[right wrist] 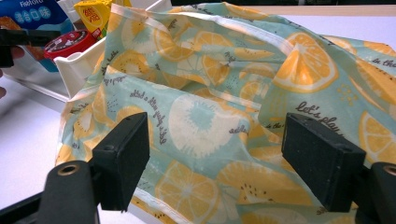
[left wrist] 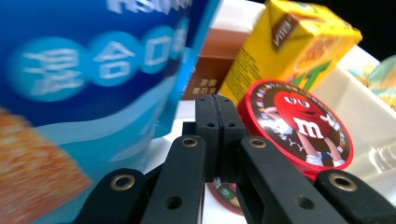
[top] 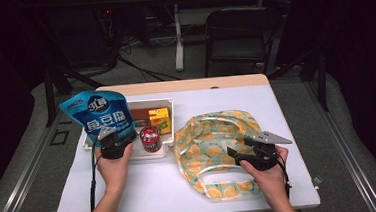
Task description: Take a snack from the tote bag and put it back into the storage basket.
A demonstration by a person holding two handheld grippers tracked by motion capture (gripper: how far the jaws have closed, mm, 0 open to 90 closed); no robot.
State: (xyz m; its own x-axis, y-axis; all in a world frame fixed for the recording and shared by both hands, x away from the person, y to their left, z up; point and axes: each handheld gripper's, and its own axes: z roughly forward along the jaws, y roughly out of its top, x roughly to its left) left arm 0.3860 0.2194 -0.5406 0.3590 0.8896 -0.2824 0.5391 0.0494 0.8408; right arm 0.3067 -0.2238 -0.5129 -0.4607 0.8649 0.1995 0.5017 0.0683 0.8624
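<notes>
Showing: a person at a white worktop [top: 146, 189], one gripper in each hand, seen from above and from each gripper.
Blue pouch [top: 100, 113]: a glossy blue snack bag with white lettering and a picture of orange-brown pieces low on its front. It stands upright at the left end of the white bin [top: 173, 118], just above the left gripper.
Left gripper [left wrist: 217, 109]: its two black jaws are pressed flat together with nothing visible between them. The pouch fills the space just to their left; whether it touches them cannot be told.
Red tin [left wrist: 299, 126]: a round red-lidded sweets tin, just right of the left gripper's jaws, at the bin's front.
Yellow carton [left wrist: 285, 44]: a drink box standing behind the tin, beside a brown carton [left wrist: 210, 70].
Fabric bag [right wrist: 224, 107]: pale green cloth printed with orange slices, lying crumpled on the worktop right of the bin.
Right gripper [right wrist: 217, 158]: jaws spread wide apart, held over the cloth, clamping nothing.
</notes>
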